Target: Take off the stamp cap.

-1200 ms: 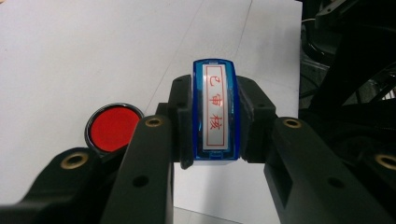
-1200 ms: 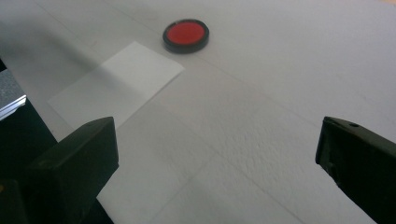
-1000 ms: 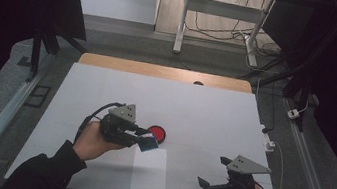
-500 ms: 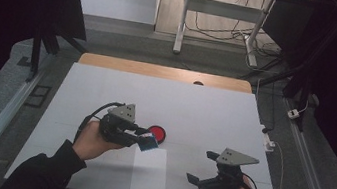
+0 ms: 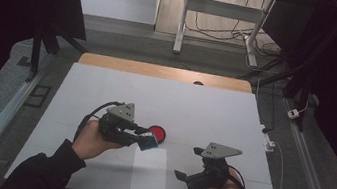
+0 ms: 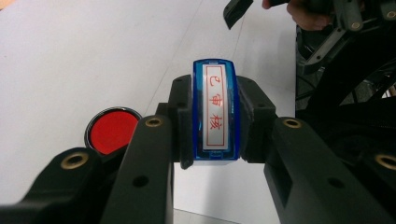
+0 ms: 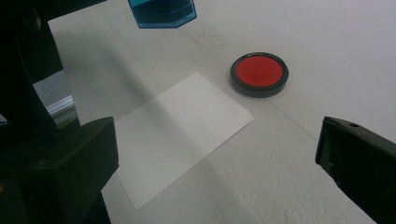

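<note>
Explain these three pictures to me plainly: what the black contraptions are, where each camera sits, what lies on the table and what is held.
There is no machine here: a person holds black hand tongs in each hand. One camera looks down from above; the other two ride on the tongs and look along their jaws. The left tongs are shut on a blue stamp with red characters on its label. The right tongs are open and hold nothing. On the white table lie a round red ink pad in a dark case and a blank sheet of paper. The stamp hangs above the table beside the pad.
</note>
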A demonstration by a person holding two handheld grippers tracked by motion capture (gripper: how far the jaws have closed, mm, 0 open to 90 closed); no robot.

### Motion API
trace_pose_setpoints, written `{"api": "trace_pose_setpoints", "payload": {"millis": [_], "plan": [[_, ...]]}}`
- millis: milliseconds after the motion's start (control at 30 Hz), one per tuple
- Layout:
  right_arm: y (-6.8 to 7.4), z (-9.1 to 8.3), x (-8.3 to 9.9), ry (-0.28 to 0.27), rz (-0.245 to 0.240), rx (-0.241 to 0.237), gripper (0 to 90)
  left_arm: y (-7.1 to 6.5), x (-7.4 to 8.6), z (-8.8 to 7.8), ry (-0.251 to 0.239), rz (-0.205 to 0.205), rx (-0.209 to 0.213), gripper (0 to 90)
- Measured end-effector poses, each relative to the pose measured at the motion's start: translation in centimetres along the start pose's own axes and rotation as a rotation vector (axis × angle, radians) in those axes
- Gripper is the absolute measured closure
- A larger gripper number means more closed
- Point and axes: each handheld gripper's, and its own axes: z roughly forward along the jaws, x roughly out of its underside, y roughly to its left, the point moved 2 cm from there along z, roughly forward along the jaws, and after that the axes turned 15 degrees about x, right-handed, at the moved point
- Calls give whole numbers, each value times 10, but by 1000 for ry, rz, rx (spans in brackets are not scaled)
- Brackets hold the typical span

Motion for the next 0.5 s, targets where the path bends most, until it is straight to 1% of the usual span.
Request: {"api": "trace_pose_setpoints", "payload": {"millis": [233, 333, 400, 433, 500], "plan": [[3, 11, -6, -2, -18, -10, 0, 0, 0, -1, -7, 3, 11, 704], [4, 14, -8, -4, -27, -31, 0, 0, 0, -1, -12, 3, 17, 704], [6, 17, -11, -7, -19, -45, 0, 0, 0, -1, -16, 3, 22, 703], [6, 18, -12, -7, -26, -53, 0, 0, 0, -1, -16, 3, 22, 703], [7, 20, -13, -6, -32, -53, 0, 0, 0, -1, -17, 4, 26, 704]]}}
